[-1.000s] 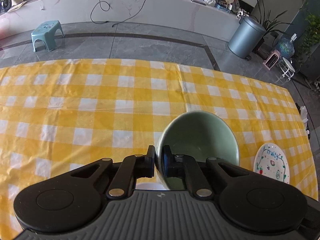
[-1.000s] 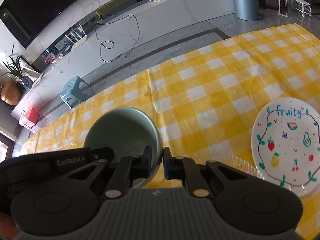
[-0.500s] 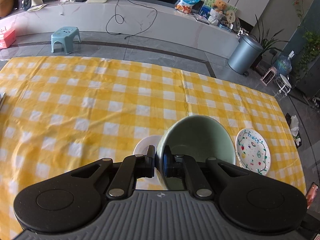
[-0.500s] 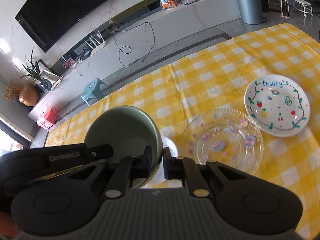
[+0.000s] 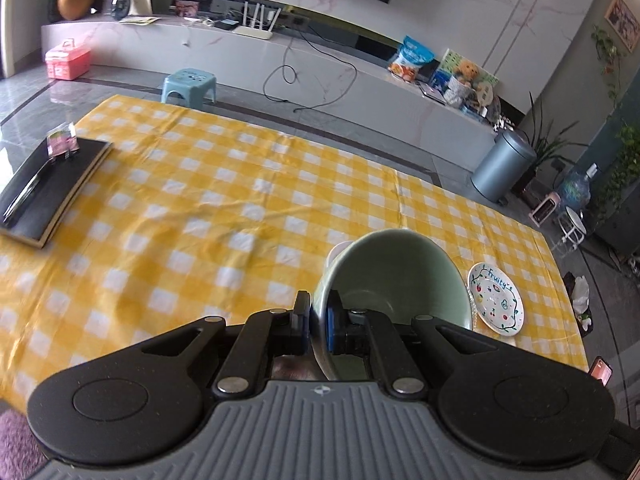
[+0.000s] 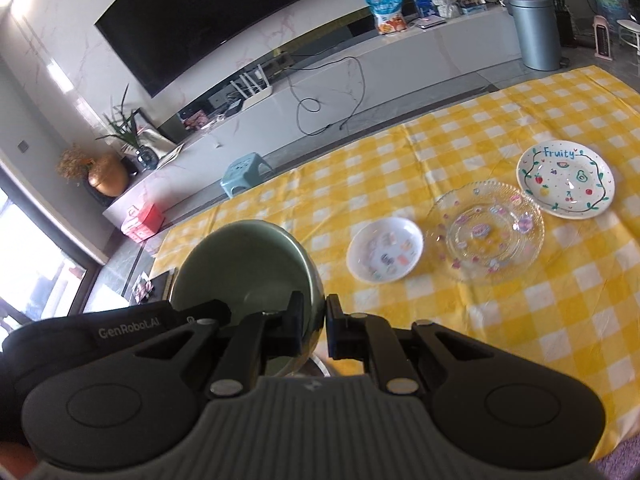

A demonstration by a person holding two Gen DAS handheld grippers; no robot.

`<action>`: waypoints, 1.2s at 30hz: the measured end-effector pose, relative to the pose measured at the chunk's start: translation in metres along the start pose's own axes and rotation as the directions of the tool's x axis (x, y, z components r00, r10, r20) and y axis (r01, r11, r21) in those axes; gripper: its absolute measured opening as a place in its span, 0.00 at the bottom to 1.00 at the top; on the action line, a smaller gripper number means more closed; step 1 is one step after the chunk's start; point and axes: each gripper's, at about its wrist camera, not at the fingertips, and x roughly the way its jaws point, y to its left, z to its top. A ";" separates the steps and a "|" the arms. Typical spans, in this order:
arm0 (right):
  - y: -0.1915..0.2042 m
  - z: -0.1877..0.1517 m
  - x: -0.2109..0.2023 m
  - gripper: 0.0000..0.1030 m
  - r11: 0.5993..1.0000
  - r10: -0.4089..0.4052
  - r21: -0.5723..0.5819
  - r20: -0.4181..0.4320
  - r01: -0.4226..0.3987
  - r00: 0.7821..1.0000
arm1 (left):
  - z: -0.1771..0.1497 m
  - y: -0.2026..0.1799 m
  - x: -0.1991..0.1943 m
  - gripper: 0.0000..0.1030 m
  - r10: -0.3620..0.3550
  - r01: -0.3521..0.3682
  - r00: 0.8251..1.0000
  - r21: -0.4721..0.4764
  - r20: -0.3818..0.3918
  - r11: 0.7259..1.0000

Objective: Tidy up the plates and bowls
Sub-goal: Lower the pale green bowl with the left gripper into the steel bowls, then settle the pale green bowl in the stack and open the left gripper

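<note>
Green bowls: one (image 6: 244,264) is counted.
White "Fruity" plates: one (image 6: 566,178).
Clear glass plates: one (image 6: 486,232).
Small white dishes: one (image 6: 384,249).
Black notebooks: one (image 5: 44,184).
Grippers: two are seen, left gripper (image 5: 318,322) and right gripper (image 6: 314,326).

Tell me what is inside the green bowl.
The green bowl looks empty: bare glazed wall. One of the left gripper's fingers reaches inside at the rim and hides part of the bottom.
</note>
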 end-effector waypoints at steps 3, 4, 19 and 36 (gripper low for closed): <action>0.008 -0.015 -0.008 0.08 1.000 0.007 -0.028 -0.009 -0.007 1.000 | -0.013 0.011 -0.013 0.08 0.011 -0.011 1.000 -0.020 0.011 1.000; 0.010 -0.019 -0.010 0.08 0.999 0.009 -0.034 -0.014 -0.010 1.000 | -0.016 0.013 -0.015 0.08 0.015 -0.014 1.000 -0.022 0.015 1.000; 0.013 -0.050 0.000 0.07 0.996 -0.022 -0.083 -0.095 0.014 0.995 | -0.051 0.039 -0.014 0.08 0.015 -0.018 0.999 -0.069 -0.040 0.997; 0.007 -0.053 0.038 0.06 0.993 -0.057 -0.114 -0.220 0.032 0.974 | -0.056 0.046 0.012 0.09 0.058 -0.059 0.989 0.002 -0.135 0.998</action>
